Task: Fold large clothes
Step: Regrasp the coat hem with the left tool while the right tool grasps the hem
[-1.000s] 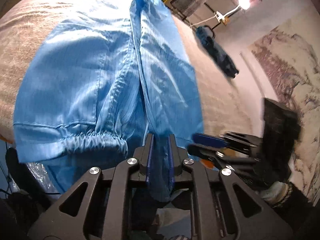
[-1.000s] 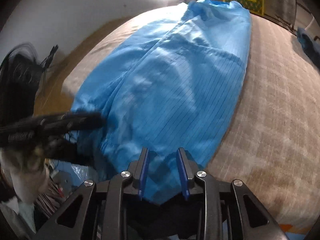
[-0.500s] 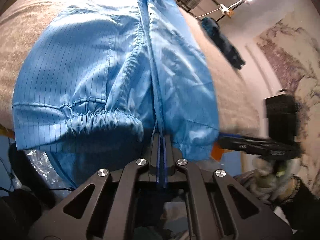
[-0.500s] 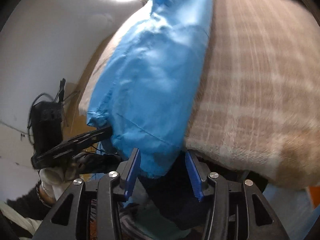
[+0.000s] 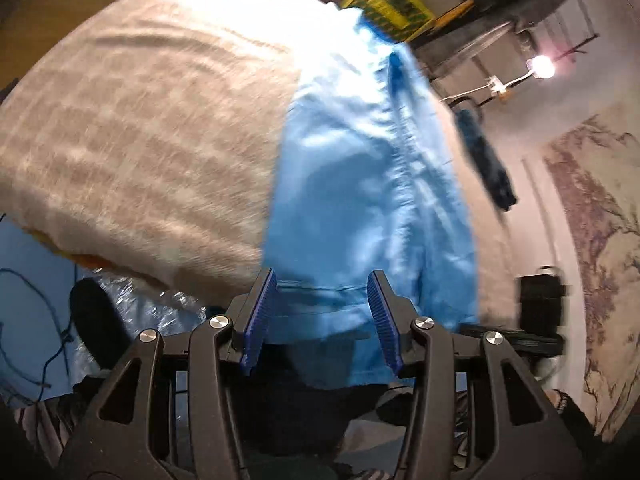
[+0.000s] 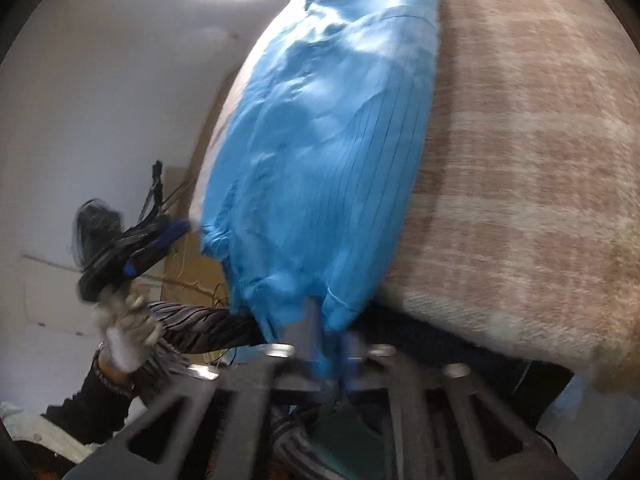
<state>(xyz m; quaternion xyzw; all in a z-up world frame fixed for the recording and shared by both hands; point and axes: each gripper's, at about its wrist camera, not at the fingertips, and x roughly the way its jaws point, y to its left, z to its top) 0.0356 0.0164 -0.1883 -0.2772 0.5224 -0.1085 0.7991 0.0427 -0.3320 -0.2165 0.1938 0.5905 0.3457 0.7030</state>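
A large light-blue garment [image 5: 368, 184] with thin dark stripes lies lengthwise on a beige plaid cover [image 5: 132, 132], its near hem hanging over the front edge. My left gripper [image 5: 322, 316] is open, its blue pads either side of the hem, with no grip. In the right wrist view the garment [image 6: 328, 152] runs up the middle. My right gripper [image 6: 330, 346] is blurred; its blue fingers stand close together on the garment's lower edge. The left gripper [image 6: 160, 236] also shows there, at the garment's left corner.
A dark blue cloth [image 5: 486, 160] lies on the cover at the far right. A yellow-green box [image 5: 384, 2] stands beyond the far end. A lamp [image 5: 540, 66] shines at the back right. Cables and silver foil [image 5: 132, 304] sit below the front edge.
My left gripper has opened and let go of the garment's hem. My right gripper has closed from open onto the garment's lower edge. The garment now looks narrower on the cover.
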